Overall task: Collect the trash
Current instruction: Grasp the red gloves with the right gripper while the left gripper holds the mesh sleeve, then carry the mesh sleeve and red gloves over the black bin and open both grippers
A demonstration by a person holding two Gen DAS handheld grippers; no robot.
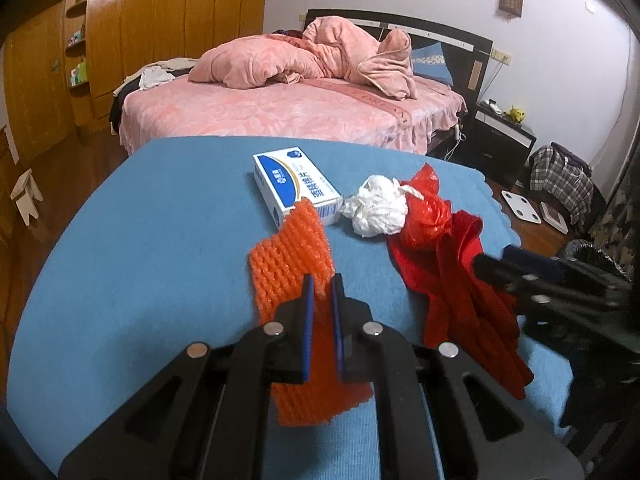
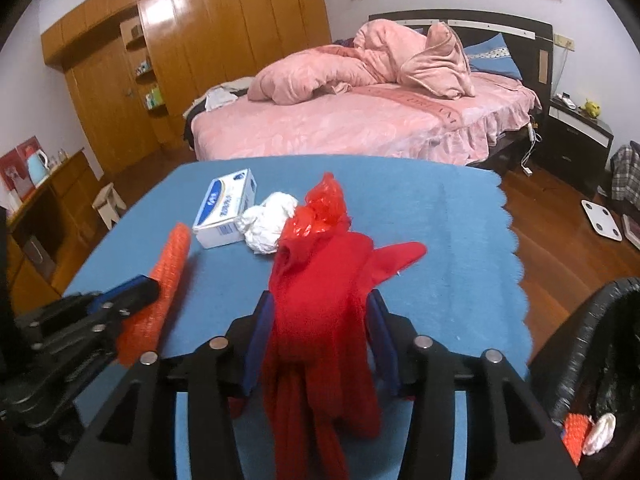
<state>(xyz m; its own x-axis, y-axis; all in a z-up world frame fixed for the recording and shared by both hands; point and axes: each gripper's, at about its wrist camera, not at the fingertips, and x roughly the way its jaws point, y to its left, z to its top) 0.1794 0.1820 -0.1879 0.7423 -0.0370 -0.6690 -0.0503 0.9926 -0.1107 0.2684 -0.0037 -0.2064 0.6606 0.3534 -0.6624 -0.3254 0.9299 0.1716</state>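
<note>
An orange foam net [image 1: 288, 256] lies on the blue tablecloth [image 1: 160, 240], and my left gripper [image 1: 323, 280] is shut on its near part. In the right wrist view the same net [image 2: 168, 280] and left gripper [image 2: 150, 286] sit at the left. A red cloth [image 2: 320, 280] lies bunched between the fingers of my right gripper [image 2: 320, 300], whose jaws stand apart beside it without squeezing. From the left, that gripper [image 1: 494, 260] is blurred over the red cloth [image 1: 456, 280]. Beyond are a red plastic bag [image 2: 320, 208], a white crumpled wad [image 2: 268, 220] and a white-and-blue box [image 2: 226, 208].
A bin lined with a black bag [image 2: 600, 320] stands off the table's right edge, with an orange net piece and a white scrap inside. The scalloped table edge [image 2: 516, 264] drops to a wooden floor. A pink bed [image 2: 360, 120] is behind, a small stool [image 2: 108, 204] at left.
</note>
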